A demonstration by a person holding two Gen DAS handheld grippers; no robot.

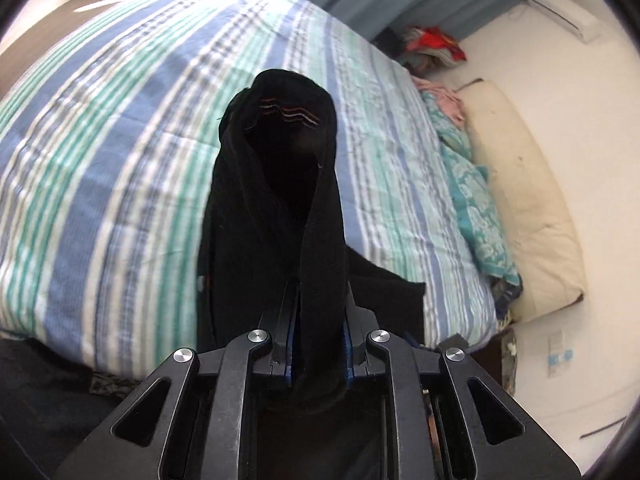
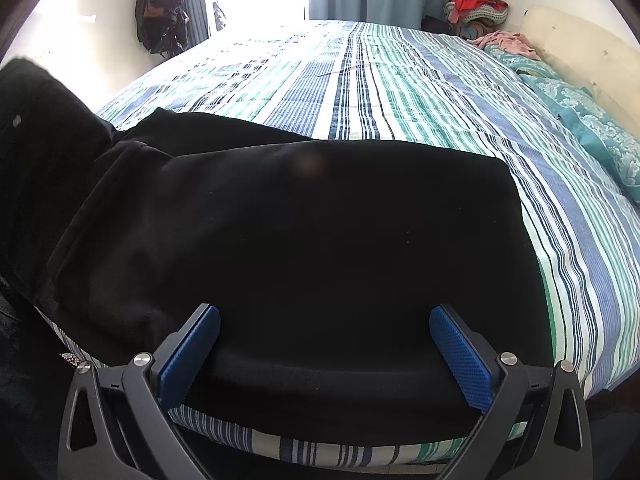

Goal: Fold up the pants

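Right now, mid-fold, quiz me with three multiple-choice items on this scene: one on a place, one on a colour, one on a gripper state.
1. Where do the black pants lie?
A. on the striped bedspread
B. on the floor
C. on a chair

2. What colour are the right gripper pads?
A. red
B. blue
C. white

3. How is the left gripper?
A. open and empty
B. out of view
C. shut on the pants' fabric

Answers:
1 A, the right wrist view shows them spread near the bed's edge.
2 B, both pads show blue.
3 C, black cloth is pinched between its closed fingers and hangs forward.
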